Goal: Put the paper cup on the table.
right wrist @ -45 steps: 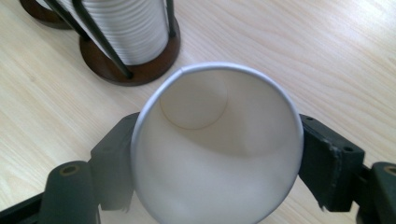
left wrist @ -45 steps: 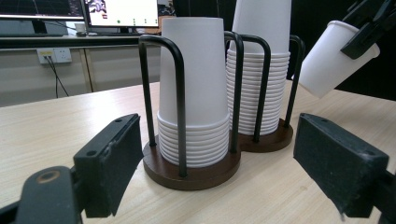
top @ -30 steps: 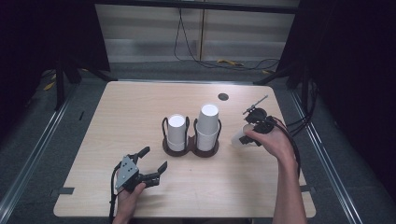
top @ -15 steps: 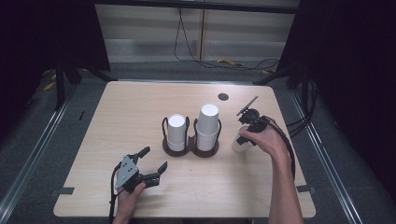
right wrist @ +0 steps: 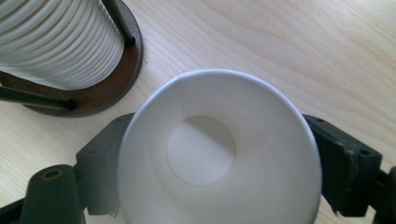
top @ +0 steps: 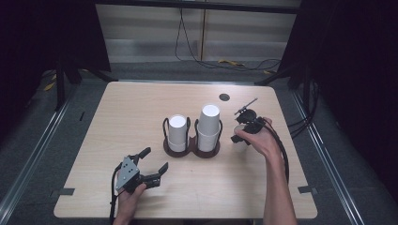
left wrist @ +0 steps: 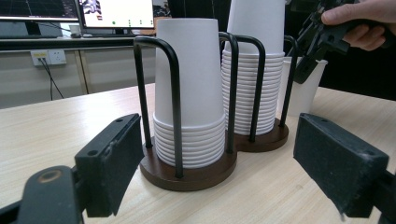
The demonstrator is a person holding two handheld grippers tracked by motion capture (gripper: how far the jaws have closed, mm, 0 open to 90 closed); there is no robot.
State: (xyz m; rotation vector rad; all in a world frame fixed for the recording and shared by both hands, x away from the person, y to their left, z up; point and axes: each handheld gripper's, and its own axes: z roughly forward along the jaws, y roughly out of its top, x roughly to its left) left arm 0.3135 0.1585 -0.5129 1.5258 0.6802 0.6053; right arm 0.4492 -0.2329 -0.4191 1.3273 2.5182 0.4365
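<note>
The right gripper (top: 240,136) has a single white paper cup (right wrist: 219,154) standing mouth-up between its jaws, on the pale wooden table (top: 141,108) just beside the taller stack's end of the dark round-based wire cup holder (top: 191,146). Those jaws have just been opening, and the pads seem to stand off the cup's wall (though the rim hides the contact itself), so I read the cup as released rather than gripped.

To finish this step well, the gripper should probably spread a little more and lift straight up, so neither pad drags the light cup over or nudges it into the holder.

The left gripper (top: 149,167) rests near the table's front edge, jaws wide apart and empty, well short of the holder.

Counted: two grippers, one holder with two bays, two upside-down cup stacks, a shorter stack (left wrist: 189,93) and a taller stack (left wrist: 254,70), and one loose cup.
</note>
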